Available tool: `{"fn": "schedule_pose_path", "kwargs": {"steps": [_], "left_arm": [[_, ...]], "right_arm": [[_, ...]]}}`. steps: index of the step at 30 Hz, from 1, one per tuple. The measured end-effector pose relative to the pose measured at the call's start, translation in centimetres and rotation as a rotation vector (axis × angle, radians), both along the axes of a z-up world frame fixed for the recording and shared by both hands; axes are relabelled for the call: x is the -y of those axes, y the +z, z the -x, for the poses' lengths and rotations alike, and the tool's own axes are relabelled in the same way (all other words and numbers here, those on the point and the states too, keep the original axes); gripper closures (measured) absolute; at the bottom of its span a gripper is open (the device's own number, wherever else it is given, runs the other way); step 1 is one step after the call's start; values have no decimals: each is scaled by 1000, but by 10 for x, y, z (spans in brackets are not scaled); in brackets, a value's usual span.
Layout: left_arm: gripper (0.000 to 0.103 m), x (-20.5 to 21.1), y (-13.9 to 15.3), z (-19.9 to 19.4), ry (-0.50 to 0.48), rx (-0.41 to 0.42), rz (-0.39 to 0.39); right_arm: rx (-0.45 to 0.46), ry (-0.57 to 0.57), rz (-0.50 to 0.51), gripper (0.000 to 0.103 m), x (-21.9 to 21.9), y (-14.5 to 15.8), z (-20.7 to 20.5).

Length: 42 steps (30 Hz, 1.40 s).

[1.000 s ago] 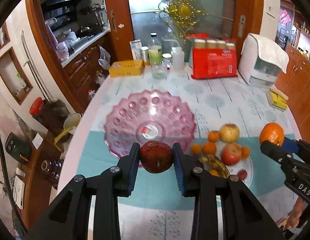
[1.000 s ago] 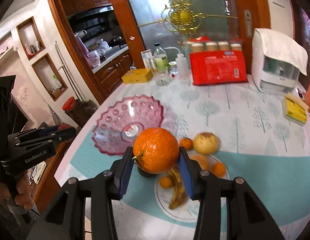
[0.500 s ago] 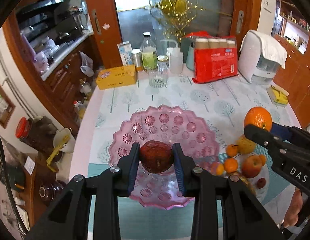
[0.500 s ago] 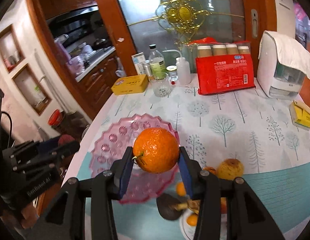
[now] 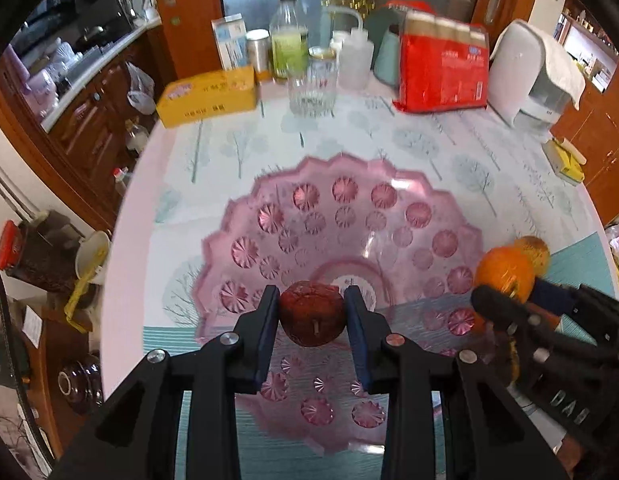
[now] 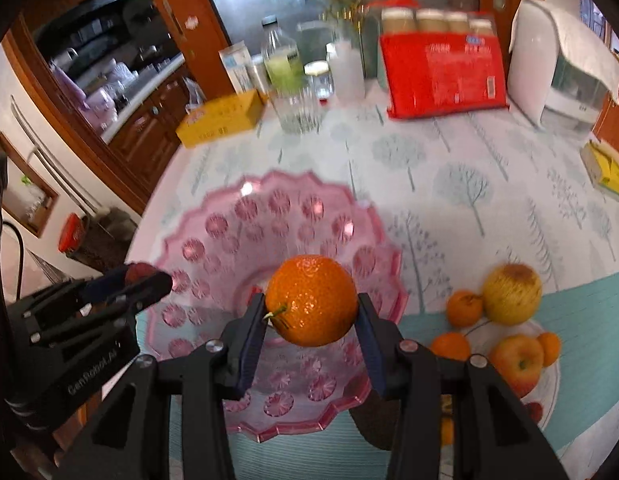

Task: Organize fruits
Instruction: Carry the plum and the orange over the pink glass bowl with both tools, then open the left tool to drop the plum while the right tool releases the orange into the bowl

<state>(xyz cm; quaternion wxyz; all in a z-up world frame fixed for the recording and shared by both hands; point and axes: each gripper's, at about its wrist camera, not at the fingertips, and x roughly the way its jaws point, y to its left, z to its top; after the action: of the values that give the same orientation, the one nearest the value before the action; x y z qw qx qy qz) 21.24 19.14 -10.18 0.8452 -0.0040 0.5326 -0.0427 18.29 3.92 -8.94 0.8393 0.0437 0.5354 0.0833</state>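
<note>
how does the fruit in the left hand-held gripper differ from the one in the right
The fruit in the left hand-held gripper is a dark red apple with dull, wrinkled skin; the right hand-held gripper holds a bright orange with glossy, dimpled skin.
The apple looks smaller between its pads than the orange does.
The apple shows a short bare stem; the orange's stem is thin and greenish.
Both are clamped above the pink glass bowl, not yet released.
</note>
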Motion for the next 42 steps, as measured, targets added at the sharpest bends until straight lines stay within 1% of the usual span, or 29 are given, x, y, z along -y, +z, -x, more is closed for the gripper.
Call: {"fn": "schedule_pose_path", "kwargs": {"steps": [6,9,12,20,25,28,30,31,36,39,42], "left_arm": [[72,7,-38,-10,-18,-62,-5],[72,10,-55,-15,-26,-86,-19],[71,10,-66,-18,-27,-102,-29],[71,7,-84,-24,-36,-136,-37],[71,7,-91,-25,-44,-141,-52],[63,5,-92,-26,-38,-138,-65],[52,2,-92,-27,-28,-135,-70],[49,0,-92,-27,-23,-132,-74],[38,-7,-91,-29,-19,-111,-66],[32,-9,-88,-28,-13,-97,-70],[29,-10,-85,-26,-7,-90,-67]], "right_arm": [[-88,-2,41,58,-6,-42,-6],[-117,6,51,58,-9,-55,-10],[-134,19,70,58,-13,-65,-12],[-134,50,104,58,-24,-76,-18],[-133,77,124,57,-30,-80,-20],[-128,81,136,57,-33,-81,-20],[-128,79,135,57,-32,-82,-20],[-129,77,133,57,-32,-81,-20],[-131,69,119,57,-29,-81,-21],[-126,61,107,57,-26,-80,-21],[-122,48,96,57,-23,-80,-20]]}}
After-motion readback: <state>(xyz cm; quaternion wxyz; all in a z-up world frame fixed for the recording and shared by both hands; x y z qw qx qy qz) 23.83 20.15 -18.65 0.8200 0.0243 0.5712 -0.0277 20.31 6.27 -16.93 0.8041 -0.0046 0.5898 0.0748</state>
